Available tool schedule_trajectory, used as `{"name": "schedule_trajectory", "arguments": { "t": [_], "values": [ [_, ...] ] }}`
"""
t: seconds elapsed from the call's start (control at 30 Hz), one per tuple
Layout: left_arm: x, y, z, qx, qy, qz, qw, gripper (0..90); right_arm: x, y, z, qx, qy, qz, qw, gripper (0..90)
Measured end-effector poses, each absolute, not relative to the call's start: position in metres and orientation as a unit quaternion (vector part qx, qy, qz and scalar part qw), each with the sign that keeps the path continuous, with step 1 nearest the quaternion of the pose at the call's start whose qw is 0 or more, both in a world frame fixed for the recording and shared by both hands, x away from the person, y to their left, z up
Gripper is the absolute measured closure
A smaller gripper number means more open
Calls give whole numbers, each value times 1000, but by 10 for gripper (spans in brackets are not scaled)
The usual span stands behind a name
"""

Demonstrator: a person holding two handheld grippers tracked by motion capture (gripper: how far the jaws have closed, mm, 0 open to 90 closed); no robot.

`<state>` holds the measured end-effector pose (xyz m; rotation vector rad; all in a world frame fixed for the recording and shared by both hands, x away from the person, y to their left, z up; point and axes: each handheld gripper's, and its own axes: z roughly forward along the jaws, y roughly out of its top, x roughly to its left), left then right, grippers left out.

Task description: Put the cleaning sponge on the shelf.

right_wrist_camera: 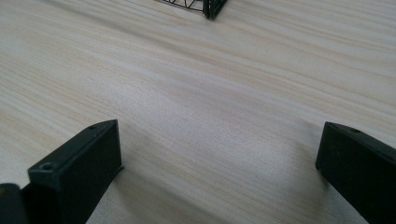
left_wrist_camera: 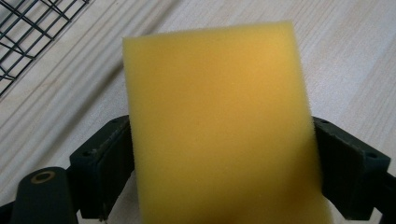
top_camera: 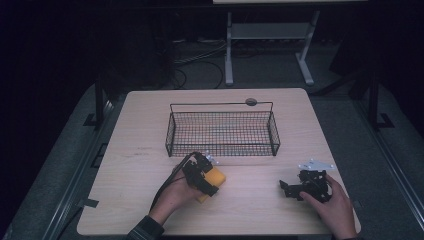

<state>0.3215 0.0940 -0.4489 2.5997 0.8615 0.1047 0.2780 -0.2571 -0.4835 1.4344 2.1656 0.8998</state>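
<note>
My left gripper (top_camera: 210,181) held the sponge (left_wrist_camera: 219,126), jaws clamped on its two sides, long axis running out ahead of them. Basket (top_camera: 222,132) lay just beyond the jaws, nearer this hand. Right gripper (top_camera: 292,189) sat low over the bench (right_wrist_camera: 196,93), jaws wide, holding nothing.

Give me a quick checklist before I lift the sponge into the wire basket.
1. Left gripper shut on the yellow sponge, a jaw on each side: ok.
2. Grip firm enough to lift: cannot tell.
3. Wire basket upright, open top, nothing seen inside: ok.
4. Table between sponge and basket free of obstacles: ok.
5. Right gripper open, holding nothing, off to the side: ok.
</note>
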Motion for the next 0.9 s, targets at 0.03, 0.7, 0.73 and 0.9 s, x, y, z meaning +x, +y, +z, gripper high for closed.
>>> {"name": "schedule_trajectory", "arguments": {
  "t": [0.03,0.7,0.73,0.9],
  "values": [
    [321,94,-449,930,307,39,198,137,278,-257,-484,512,773,321,195,0],
    [320,97,-446,931,303,42,199,213,278,-257,-484,511,773,321,195,0],
    [320,97,-446,932,302,41,198,213,278,-257,-484,511,773,321,195,0],
    [320,97,-444,932,300,40,199,215,278,-257,-484,511,773,321,195,0]
  ]
}}
